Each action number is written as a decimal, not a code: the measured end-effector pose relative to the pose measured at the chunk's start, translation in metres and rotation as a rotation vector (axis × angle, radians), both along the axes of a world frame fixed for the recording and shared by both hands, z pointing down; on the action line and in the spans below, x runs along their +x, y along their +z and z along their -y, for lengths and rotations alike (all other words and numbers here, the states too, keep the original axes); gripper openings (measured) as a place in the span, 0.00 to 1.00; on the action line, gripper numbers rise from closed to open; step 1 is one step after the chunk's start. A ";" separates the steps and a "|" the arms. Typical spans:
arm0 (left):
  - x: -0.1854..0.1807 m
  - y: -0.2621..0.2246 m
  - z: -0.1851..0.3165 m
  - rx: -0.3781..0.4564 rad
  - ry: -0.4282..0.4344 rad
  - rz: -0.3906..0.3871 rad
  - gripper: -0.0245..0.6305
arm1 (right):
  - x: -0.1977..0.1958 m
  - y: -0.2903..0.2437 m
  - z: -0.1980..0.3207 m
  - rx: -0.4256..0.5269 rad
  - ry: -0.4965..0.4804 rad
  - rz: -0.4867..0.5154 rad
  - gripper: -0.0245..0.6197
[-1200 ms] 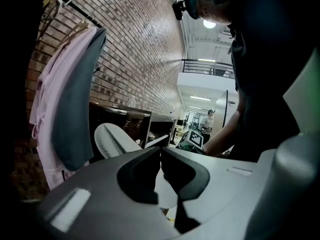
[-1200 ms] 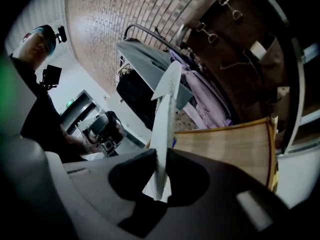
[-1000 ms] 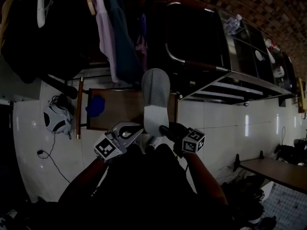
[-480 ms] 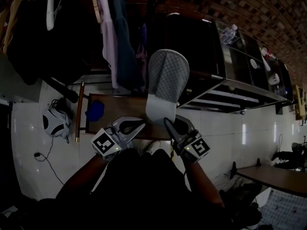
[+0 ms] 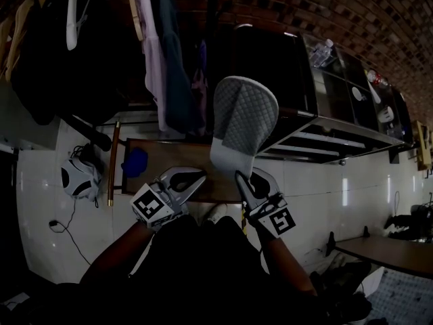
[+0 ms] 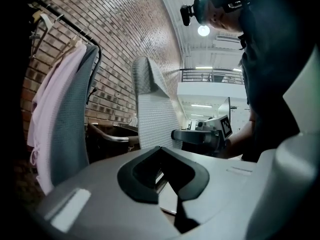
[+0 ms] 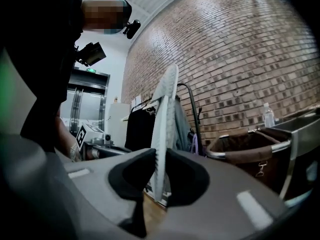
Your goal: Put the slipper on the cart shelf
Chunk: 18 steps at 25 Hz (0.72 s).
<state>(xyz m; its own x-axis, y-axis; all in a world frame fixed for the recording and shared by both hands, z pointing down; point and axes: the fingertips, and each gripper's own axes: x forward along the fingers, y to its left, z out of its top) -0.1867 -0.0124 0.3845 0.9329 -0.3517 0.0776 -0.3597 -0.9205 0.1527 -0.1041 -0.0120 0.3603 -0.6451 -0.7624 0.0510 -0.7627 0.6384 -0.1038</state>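
Observation:
A grey quilted slipper [image 5: 243,117] stands upright in the air, its heel pinched in my right gripper [image 5: 238,175], which is shut on it. In the right gripper view the slipper [image 7: 165,119] shows edge-on between the dark pads of the right gripper [image 7: 159,154]. My left gripper [image 5: 201,177] sits just to the left, level with the right one, shut and holding nothing. From the left gripper view, past the left gripper [image 6: 161,149], the slipper [image 6: 152,114] rises in front of the brick wall. The metal cart [image 5: 325,128] with its barred shelf lies beyond and to the right of the slipper.
A brown bin [image 5: 270,59] sits on the cart's upper part, with a bottle [image 5: 326,36] further right. Clothes [image 5: 159,46] hang from a rack at upper left. Below the grippers is a low wooden board [image 5: 169,158] with a blue thing [image 5: 135,161] on it.
The right gripper has risen and rolled, lifting the slipper higher and tilting its toe to the right, up in front of the cart. The left gripper has risen a little.

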 end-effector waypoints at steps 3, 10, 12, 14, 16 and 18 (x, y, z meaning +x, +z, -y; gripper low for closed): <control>-0.001 0.009 0.001 -0.015 -0.004 0.019 0.04 | 0.001 0.003 0.001 -0.008 0.008 0.004 0.13; 0.001 0.010 -0.003 0.003 0.029 0.040 0.04 | 0.000 0.007 0.001 -0.021 0.013 0.004 0.13; 0.000 0.011 -0.002 0.005 0.029 0.038 0.04 | -0.001 0.008 0.001 -0.025 0.017 0.006 0.13; -0.002 0.009 -0.001 -0.012 0.020 0.018 0.04 | -0.001 0.010 0.000 -0.029 0.020 0.006 0.13; -0.006 0.010 0.000 -0.007 0.008 0.012 0.04 | -0.002 0.011 -0.002 -0.031 0.023 0.003 0.13; -0.008 0.011 0.001 0.003 0.003 0.019 0.04 | -0.003 0.012 -0.003 -0.034 0.029 0.000 0.13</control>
<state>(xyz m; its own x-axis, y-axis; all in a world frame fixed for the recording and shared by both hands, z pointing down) -0.1942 -0.0136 0.3959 0.9325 -0.3487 0.0942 -0.3593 -0.9221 0.1436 -0.1067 -0.0092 0.3721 -0.6231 -0.7783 0.0772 -0.7805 0.6124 -0.1256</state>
